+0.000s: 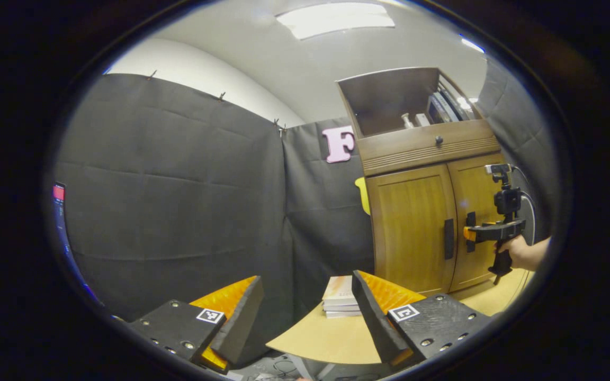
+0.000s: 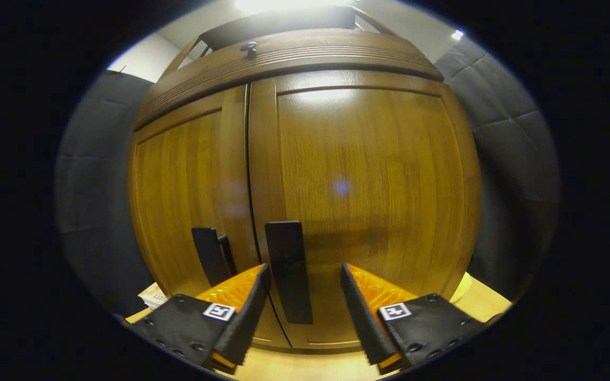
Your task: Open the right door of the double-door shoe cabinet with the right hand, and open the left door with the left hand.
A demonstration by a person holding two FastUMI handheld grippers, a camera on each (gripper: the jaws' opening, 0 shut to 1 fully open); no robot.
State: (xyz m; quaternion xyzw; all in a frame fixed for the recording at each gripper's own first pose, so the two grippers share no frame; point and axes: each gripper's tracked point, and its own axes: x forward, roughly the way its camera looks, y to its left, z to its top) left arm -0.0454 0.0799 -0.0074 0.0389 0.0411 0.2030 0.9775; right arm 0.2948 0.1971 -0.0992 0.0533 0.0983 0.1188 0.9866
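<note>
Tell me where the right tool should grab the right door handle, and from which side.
Grip the right door handle mid-length, straight on from the front. It is an upright black bar on the right door beside the centre seam, so the right tool, open and already straddling it, likely just closes across its width.

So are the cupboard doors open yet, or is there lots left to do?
Nothing is done yet: the right door and the left door are both shut. In hand: the right gripper is open, its fingers either side of the right door's handle, not gripping it. Left: pull that door, then bring over the left gripper, open and far back, for the left door.
</note>
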